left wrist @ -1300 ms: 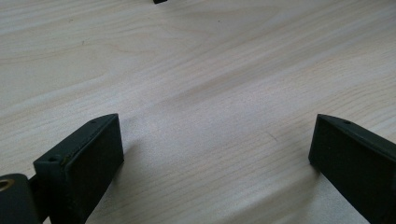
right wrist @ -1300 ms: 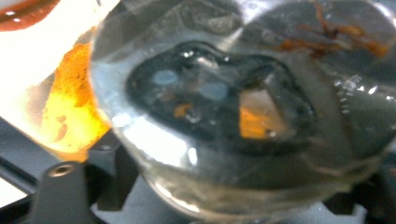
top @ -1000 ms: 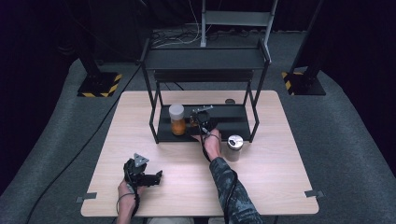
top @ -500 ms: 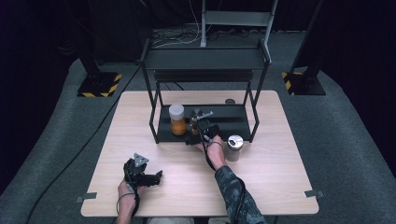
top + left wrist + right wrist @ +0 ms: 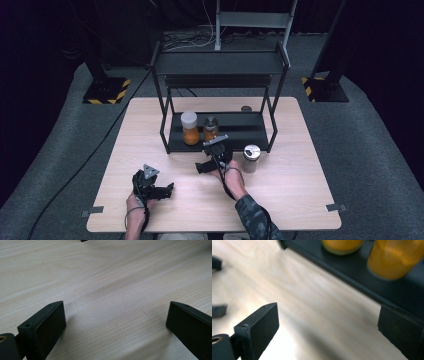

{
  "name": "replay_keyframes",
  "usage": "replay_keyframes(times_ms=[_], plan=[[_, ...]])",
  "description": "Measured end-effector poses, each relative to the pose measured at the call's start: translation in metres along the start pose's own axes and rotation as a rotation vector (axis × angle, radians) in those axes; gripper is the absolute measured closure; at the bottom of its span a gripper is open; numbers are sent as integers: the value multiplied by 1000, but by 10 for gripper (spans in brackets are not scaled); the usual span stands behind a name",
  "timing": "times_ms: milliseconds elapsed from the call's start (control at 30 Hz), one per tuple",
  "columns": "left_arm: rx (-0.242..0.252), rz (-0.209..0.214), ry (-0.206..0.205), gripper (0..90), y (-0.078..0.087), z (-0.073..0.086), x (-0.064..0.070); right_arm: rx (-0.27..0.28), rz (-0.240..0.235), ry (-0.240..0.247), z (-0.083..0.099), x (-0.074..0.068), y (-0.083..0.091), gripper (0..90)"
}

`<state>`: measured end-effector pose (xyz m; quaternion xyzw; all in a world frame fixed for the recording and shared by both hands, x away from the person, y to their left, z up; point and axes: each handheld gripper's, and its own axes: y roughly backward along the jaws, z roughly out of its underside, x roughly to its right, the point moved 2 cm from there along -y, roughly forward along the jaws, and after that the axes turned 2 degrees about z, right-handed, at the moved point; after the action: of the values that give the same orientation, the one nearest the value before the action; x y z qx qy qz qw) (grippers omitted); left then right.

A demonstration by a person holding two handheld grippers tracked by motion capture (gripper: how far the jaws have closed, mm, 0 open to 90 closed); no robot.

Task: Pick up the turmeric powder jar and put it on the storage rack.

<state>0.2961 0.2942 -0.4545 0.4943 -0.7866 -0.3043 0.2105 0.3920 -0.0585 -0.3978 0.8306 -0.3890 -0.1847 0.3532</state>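
Observation:
A black two-tier rack (image 5: pixel 220 62) stands at the back of the wooden table (image 5: pixel 290 190). Its lower shelf (image 5: pixel 245 131) carries a white-lidded orange jar (image 5: pixel 190 128) and, beside it, a smaller dark-lidded orange jar (image 5: pixel 211 129). Both jars' bases (image 5: pixel 342 245) (image 5: pixel 397 260) appear at the top of the right gripper view. My right gripper (image 5: pixel 206 162) (image 5: pixel 328 315) hovers open over bare wood just in front of the shelf edge, holding nothing. My left gripper (image 5: pixel 167 189) (image 5: pixel 115 312) rests open near the front left, with only wood between its jaws.
A silver-lidded jar (image 5: pixel 250 158) stands on the table right of my right hand, by the rack's front right leg. A small dark round object (image 5: pixel 246 108) lies behind the rack. Black stands with hazard-striped bases (image 5: pixel 105 92) sit on the floor beyond.
My right gripper has drawn back from the lower shelf toward the person and turned left, uncovering the smaller jar beside the white-lidded one. The left gripper has not moved.

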Motion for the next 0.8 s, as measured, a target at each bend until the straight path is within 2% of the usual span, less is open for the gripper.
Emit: replay_keyframes(times_ms=[333, 600, 733, 800], plan=[[1, -1, 1, 24, 0, 0, 0, 8, -28, 45, 53, -8, 26, 25], [1, -2, 1, 24, 0, 0, 1, 42, -38, 59, 97, -6, 46, 23], [2, -2, 1, 24, 0, 0, 1, 83, -56, 59, 115, -1, 47, 21], [4, -2, 1, 24, 0, 1, 1, 83, -61, 61, 118, 0, 44, 17]])
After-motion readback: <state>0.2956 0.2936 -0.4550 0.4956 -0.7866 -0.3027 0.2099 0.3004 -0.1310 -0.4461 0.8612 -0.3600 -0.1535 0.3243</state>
